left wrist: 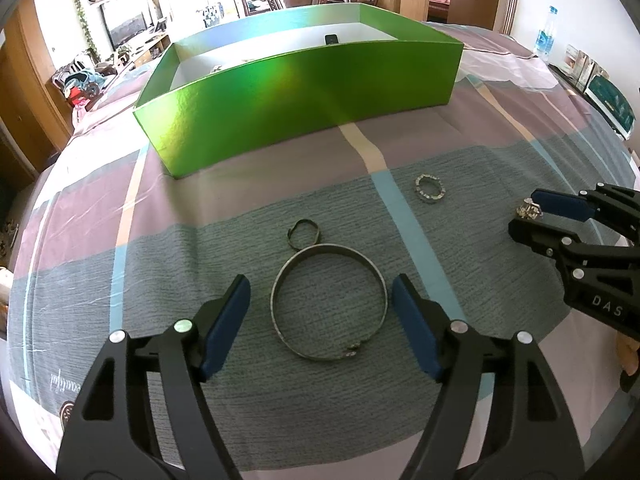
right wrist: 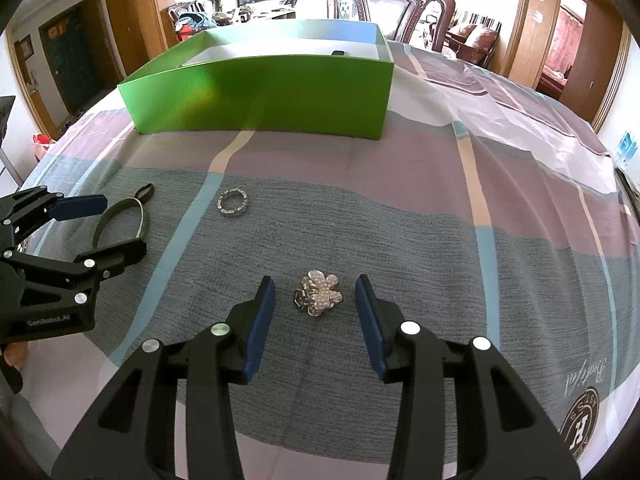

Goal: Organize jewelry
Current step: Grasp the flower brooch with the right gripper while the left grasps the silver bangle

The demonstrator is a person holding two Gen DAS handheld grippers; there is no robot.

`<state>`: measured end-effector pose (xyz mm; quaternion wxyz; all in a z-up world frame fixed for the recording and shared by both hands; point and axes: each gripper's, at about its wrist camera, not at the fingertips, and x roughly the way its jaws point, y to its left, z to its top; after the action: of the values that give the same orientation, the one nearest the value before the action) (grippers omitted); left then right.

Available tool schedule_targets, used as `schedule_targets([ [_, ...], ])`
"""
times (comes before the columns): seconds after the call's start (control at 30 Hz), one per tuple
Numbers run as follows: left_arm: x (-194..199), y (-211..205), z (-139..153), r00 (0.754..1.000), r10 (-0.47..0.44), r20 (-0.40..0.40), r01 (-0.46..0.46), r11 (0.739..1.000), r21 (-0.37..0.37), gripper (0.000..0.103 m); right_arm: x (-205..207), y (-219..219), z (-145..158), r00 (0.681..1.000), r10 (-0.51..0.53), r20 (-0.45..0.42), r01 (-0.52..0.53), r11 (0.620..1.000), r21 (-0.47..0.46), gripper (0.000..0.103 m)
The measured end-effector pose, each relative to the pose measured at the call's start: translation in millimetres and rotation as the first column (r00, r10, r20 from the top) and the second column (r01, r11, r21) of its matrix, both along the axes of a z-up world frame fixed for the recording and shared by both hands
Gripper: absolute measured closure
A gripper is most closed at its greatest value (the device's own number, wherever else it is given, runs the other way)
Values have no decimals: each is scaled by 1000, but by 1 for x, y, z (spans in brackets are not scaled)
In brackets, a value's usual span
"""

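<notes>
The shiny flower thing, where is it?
The flower brooch lies on the checked cloth, between the open right gripper's blue fingers, untouched, on the near side of the green box.

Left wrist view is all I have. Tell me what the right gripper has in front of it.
Observer: The right gripper is open, and a flower-shaped brooch lies on the cloth between its fingers, untouched.
Operator: Say how the pads stand to it.
Observer: Both blue pads are clear of the brooch, with a gap on each side.
Operator: Describe the brooch.
Observer: Its petals are pale and dotted, with darker metal links tucked under its left side.
</notes>
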<state>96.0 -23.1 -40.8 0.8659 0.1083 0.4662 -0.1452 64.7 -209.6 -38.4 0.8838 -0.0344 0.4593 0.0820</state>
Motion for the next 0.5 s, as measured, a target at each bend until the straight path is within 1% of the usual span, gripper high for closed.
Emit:
schedule_targets([
  [0.17, 0, 0, 0, 1000, 0, -1, 0, 1000, -2, 29, 0, 0, 0, 1000, 0, 0, 0, 1000, 0, 61],
  [0.37, 3, 2, -1, 1000, 11, -9, -12, 1000, -5, 24, 0, 0, 0, 1000, 1, 1, -1, 1000, -1, 61],
  [0.5, 3, 3, -1, 1000, 15, -10, -15, 1000, -6, 23, 0, -1, 1, 1000, 0, 1, 0, 1000, -1, 61],
])
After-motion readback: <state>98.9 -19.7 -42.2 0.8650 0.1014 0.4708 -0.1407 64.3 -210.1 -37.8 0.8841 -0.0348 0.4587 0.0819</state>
